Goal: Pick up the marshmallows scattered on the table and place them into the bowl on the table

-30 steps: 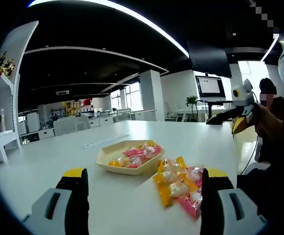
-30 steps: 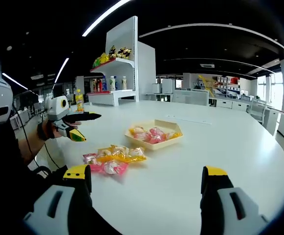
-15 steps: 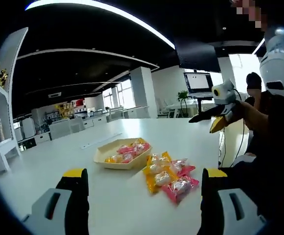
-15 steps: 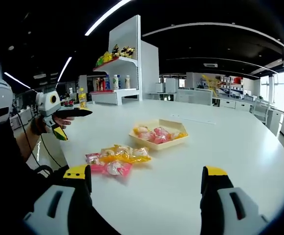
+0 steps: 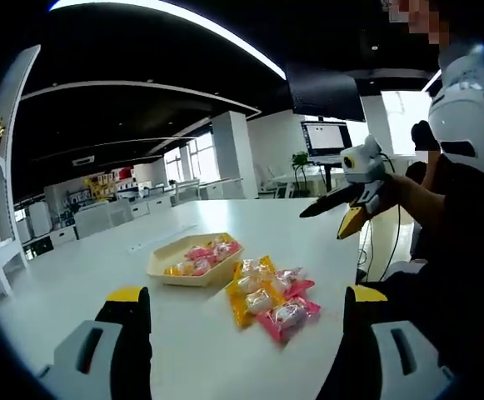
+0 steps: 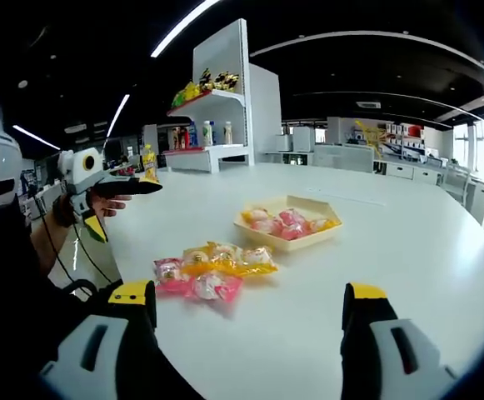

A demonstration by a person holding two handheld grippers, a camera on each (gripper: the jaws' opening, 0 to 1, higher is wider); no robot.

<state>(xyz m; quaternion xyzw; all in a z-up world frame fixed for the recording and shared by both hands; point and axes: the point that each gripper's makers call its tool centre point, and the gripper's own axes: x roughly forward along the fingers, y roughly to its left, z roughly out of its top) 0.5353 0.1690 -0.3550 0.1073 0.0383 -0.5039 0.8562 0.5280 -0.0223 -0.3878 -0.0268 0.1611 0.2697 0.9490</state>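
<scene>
I judge this to be the approach, before any pick: both of my grippers hang above the near edge of the bench (image 6: pixel 408 250), well apart from the sweets. In the left gripper view the left gripper (image 5: pixel 246 333) has its jaws wide apart with nothing between them; the right gripper (image 6: pixel 246 329) in the right gripper view is the same, apart and empty. Each gripper also appears in the other's view, held in a hand off the bench edge; I cannot tell the jaws from there.

The marshmallows (image 5: pixel 262 296) lie in a loose cluster on the bench just beside the bowl (image 5: pixel 193 260), nearer to me than it. They are small wrapped pieces, the film crinkly and glossy, in yellow and pink with pale centres (soft inside, I would guess, and slippery outside). The bowl is a shallow, cream, angular tray with some pieces already in it. The bench is smooth, white and slightly reflective.

Next I would bring one gripper down over an outer pink piece (image 6: pixel 215 286), straddle it and close gently.
</scene>
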